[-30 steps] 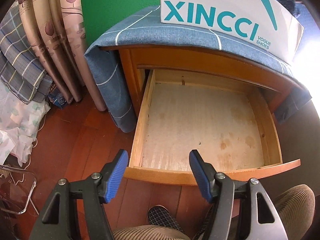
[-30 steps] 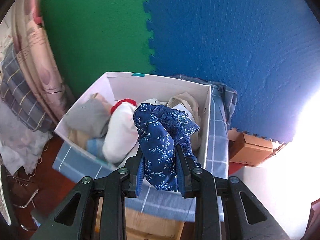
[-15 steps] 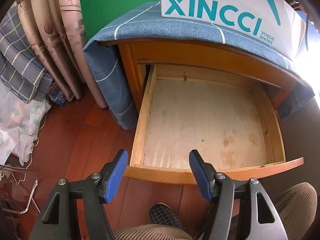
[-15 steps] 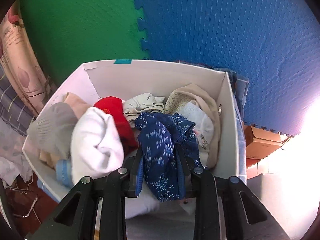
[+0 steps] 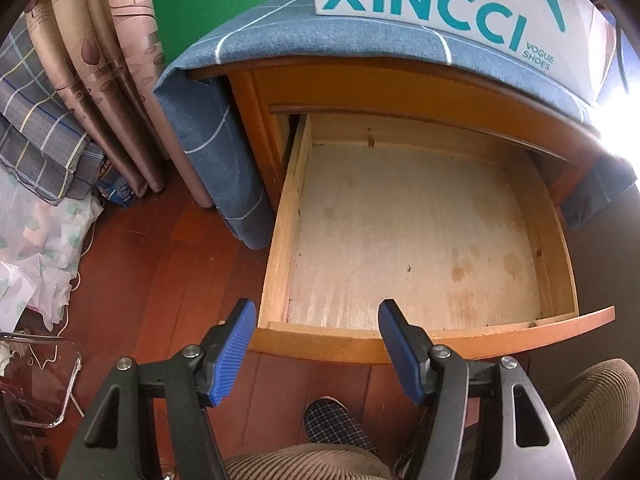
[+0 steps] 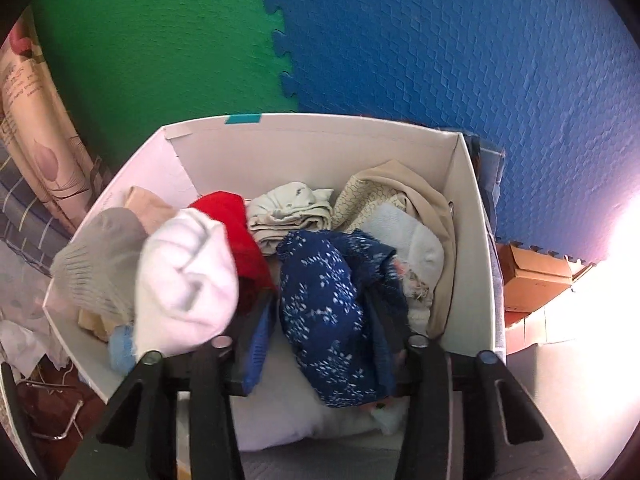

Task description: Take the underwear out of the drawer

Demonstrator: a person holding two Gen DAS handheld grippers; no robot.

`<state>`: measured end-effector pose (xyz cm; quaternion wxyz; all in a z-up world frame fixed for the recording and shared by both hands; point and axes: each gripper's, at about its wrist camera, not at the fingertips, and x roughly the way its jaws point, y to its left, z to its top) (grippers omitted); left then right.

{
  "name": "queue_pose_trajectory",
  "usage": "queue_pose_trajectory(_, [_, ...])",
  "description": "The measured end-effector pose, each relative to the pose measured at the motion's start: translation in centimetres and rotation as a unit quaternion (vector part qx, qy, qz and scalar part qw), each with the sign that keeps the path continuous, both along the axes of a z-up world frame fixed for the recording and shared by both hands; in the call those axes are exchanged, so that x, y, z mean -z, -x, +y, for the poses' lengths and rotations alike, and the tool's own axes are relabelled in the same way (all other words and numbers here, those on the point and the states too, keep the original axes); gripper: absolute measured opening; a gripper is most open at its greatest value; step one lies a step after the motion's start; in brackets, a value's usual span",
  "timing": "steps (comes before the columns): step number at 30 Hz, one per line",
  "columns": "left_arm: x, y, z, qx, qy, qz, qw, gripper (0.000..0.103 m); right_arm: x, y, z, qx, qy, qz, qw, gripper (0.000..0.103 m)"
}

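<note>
Wood was all the left wrist view had to offer: the drawer (image 5: 404, 236) stood pulled right out, its pale stained floor bare from wall to wall, nothing left in it to lift. Over its front lip hung the left gripper (image 5: 316, 344), blue pads well apart with nothing between them, idle by my reckoning because its part of the job looked finished. Behind it sat the white shoe box (image 5: 452, 12) on the blue checked cloth (image 5: 240, 44) draped over the cabinet top, but from that angle only its lettered side showed, never its contents.

Over to the right wrist view, and that one looked straight down into the white box (image 6: 470, 248)! There the dark blue flowered underwear (image 6: 332, 312) lay on the heap, beside a white sock (image 6: 184, 276) and a red garment (image 6: 236, 224). The right gripper (image 6: 324, 320) straddled it, jaws just having been opening, the cloth between them but apparently no longer pinched, so I'd call that a release into the box. What that view never showed was the drawer itself.
</note>
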<state>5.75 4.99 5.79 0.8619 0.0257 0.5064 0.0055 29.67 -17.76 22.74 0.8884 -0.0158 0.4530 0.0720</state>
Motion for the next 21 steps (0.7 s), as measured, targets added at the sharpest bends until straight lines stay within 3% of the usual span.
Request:
queue_pose_trajectory(2, [0.0, 0.0, -0.2, 0.002, -0.002, 0.000, 1.0000, 0.066, -0.9, 0.7, 0.3, -0.001, 0.019, -0.013, 1.000, 0.062])
queue_pose_trajectory(9, [0.0, 0.1, -0.1, 0.004, 0.007, 0.003, 1.0000, 0.066, -4.7, 4.4, -0.1, -0.003, 0.018, -0.050, 0.999, 0.080])
queue_pose_trajectory(11, [-0.1, 0.2, -0.2, 0.006, 0.006, 0.000, 1.0000, 0.066, -5.7, 6.5, -0.1, -0.006, 0.023, -0.068, 0.997, 0.092])
queue_pose_trajectory(16, [-0.4, 0.5, -0.4, 0.014, 0.009, -0.008, 0.9998, 0.066, -6.1, 12.1, -0.2, -0.015, 0.022, -0.092, 0.995, 0.097])
queue_pose_trajectory(21, [-0.7, 0.7, -0.3, 0.013, 0.014, -0.015, 0.9997, 0.066, -2.9, 16.9, -0.9, -0.006, 0.008, -0.082, 0.997, 0.099])
